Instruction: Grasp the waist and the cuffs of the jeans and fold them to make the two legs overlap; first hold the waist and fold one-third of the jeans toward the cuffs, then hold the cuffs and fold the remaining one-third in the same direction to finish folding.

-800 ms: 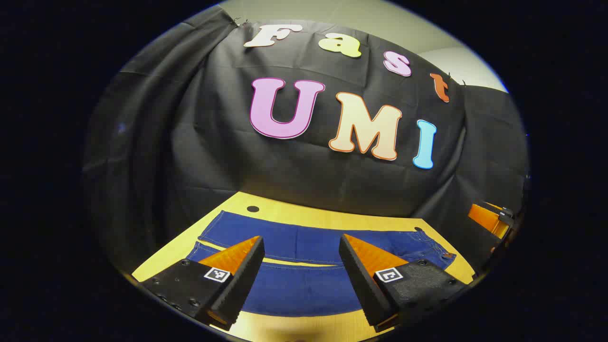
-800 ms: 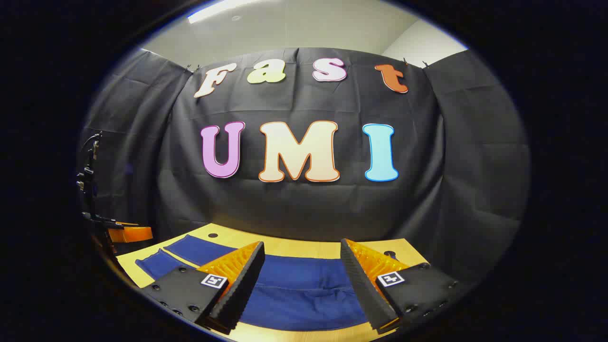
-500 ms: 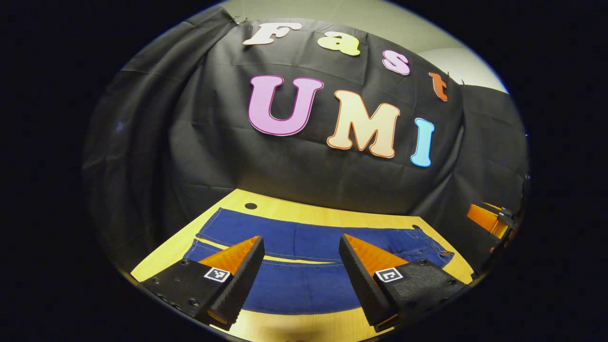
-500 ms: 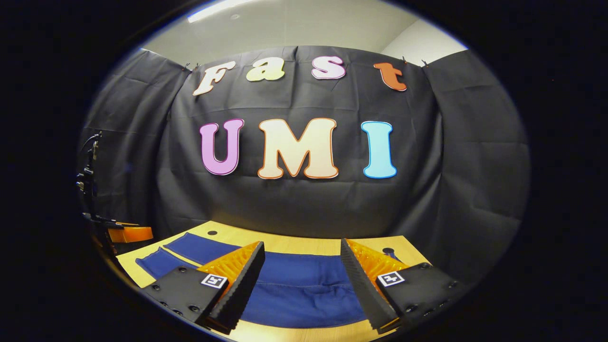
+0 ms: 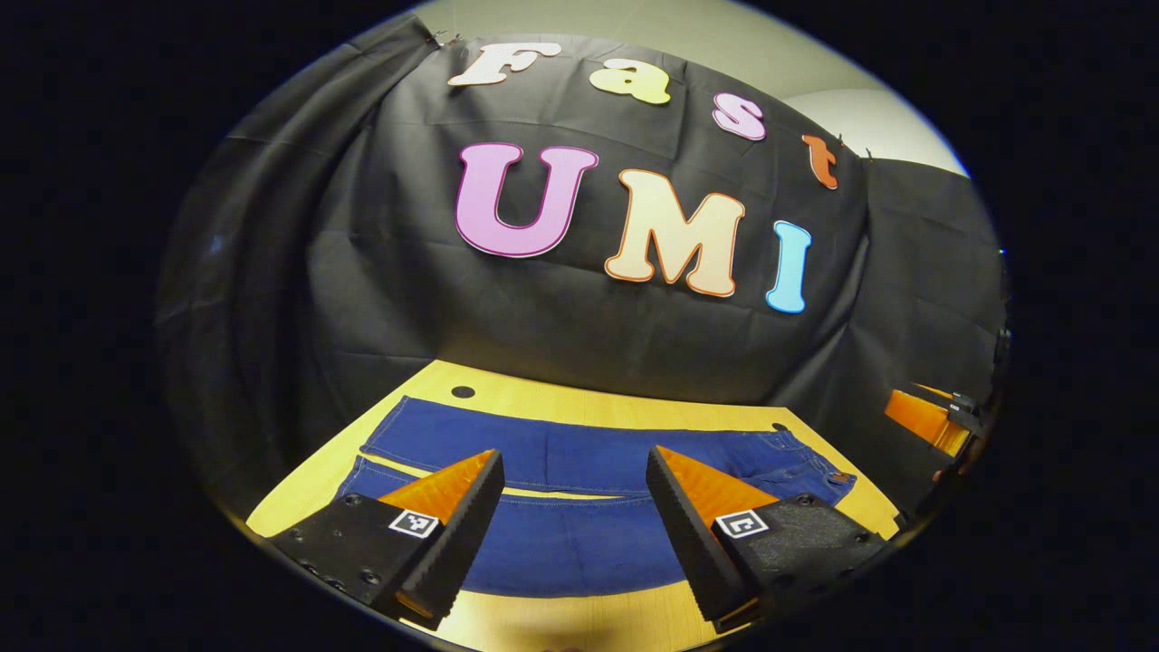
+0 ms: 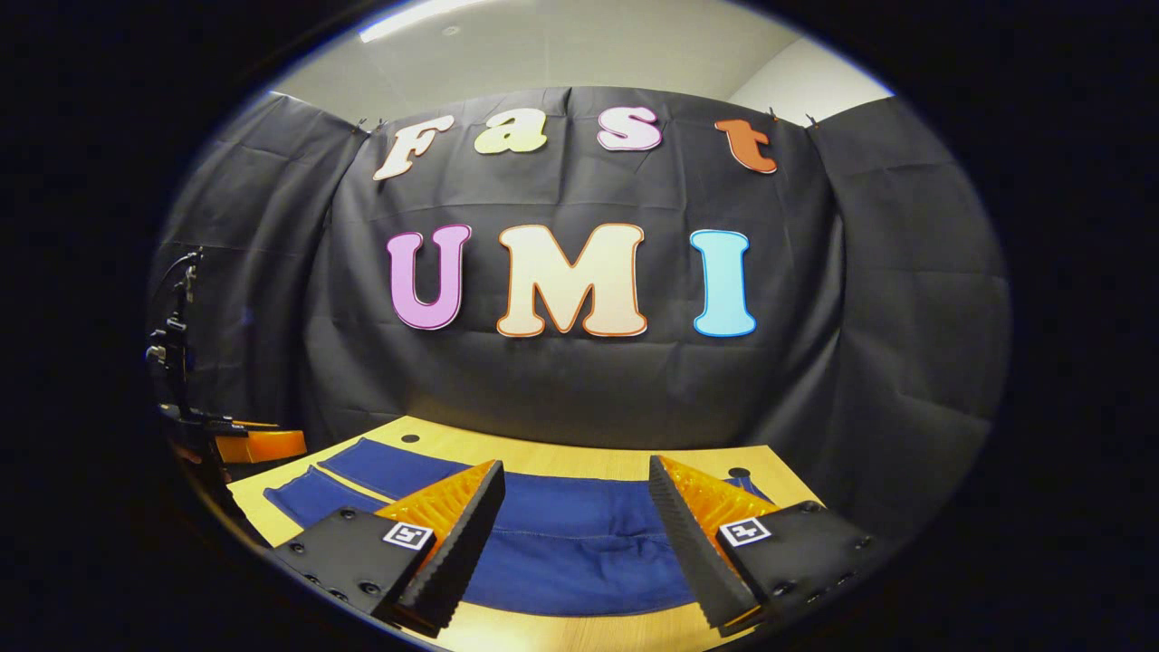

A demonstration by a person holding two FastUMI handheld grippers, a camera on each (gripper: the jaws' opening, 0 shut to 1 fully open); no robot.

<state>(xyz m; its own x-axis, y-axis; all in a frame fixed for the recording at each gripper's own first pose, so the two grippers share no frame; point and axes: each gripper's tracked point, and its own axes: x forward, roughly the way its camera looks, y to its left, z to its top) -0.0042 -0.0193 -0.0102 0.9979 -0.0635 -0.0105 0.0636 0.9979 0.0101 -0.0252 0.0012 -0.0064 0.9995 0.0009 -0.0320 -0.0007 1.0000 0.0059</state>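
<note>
Crosswise ahead of us, the dark blue denim jeans (image 5: 579,457) lie flat on the yellow wooden table (image 5: 625,412), legs side by side, cuffs nearer our left gripper (image 5: 575,507), waist nearer our right gripper (image 6: 576,521); both jaws gape empty.

One pair of jeans (image 5: 579,457) on one yellow table (image 5: 589,407), with two legs showing side by side. Two grippers total: the left gripper (image 5: 575,503) and the right gripper (image 6: 577,512), each with two fingers spread apart. I count two round holes in the table, one (image 6: 410,438) near the far left corner and another (image 6: 738,473) on the right.
</note>
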